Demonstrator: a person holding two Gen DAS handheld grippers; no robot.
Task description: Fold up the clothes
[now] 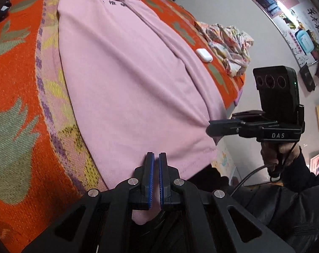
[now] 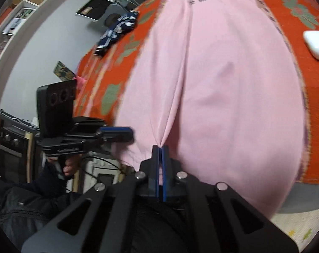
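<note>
A pink garment lies lengthwise on the orange patterned blanket, dark lettering near its far end. My left gripper is shut on the near hem of the pink garment. My right gripper is shut on the hem too, pinching a fold that runs up the cloth. In the left wrist view the right gripper grips the hem's right corner. In the right wrist view the left gripper holds the hem at the left.
A white earbud case lies on the blanket right of the garment, also in the right wrist view. A crumpled floral cloth sits at the bed's right edge. A dark blue garment lies at the far left edge.
</note>
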